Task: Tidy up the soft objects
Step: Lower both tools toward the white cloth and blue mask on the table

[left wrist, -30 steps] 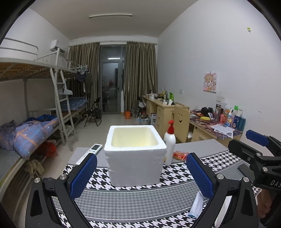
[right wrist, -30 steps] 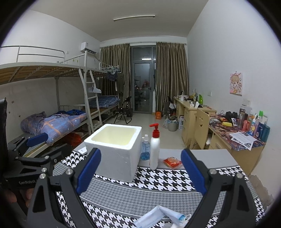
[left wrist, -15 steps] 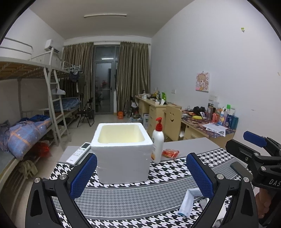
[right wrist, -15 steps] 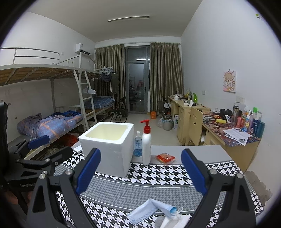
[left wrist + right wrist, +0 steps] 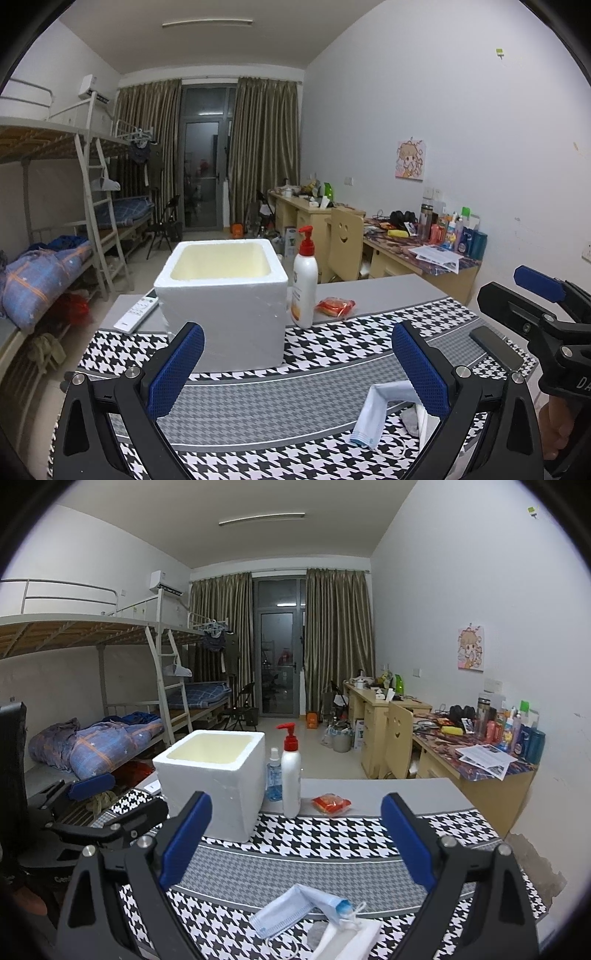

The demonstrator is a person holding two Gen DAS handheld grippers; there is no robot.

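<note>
A crumpled light blue face mask (image 5: pixel 295 910) lies on the houndstooth mat near the front edge, with white folded cloth (image 5: pixel 351 939) just in front of it. The mask also shows in the left wrist view (image 5: pixel 373 417), partly behind my right finger there. An open white foam box (image 5: pixel 225 295) stands at the back of the mat; it also shows in the right wrist view (image 5: pixel 214 771). My left gripper (image 5: pixel 295 365) is open and empty above the mat. My right gripper (image 5: pixel 295 834) is open and empty, above and behind the mask.
A white pump bottle with a red top (image 5: pixel 291 775), a small blue spray bottle (image 5: pixel 273 777) and an orange snack packet (image 5: pixel 330 803) stand beside the box. A white remote (image 5: pixel 135 314) lies left of it. Desks and bunk beds are behind the table.
Both grippers have pulled back and tilted down a little; the box looks farther away and the mask and white cloth have come further into view. Both stay open.
</note>
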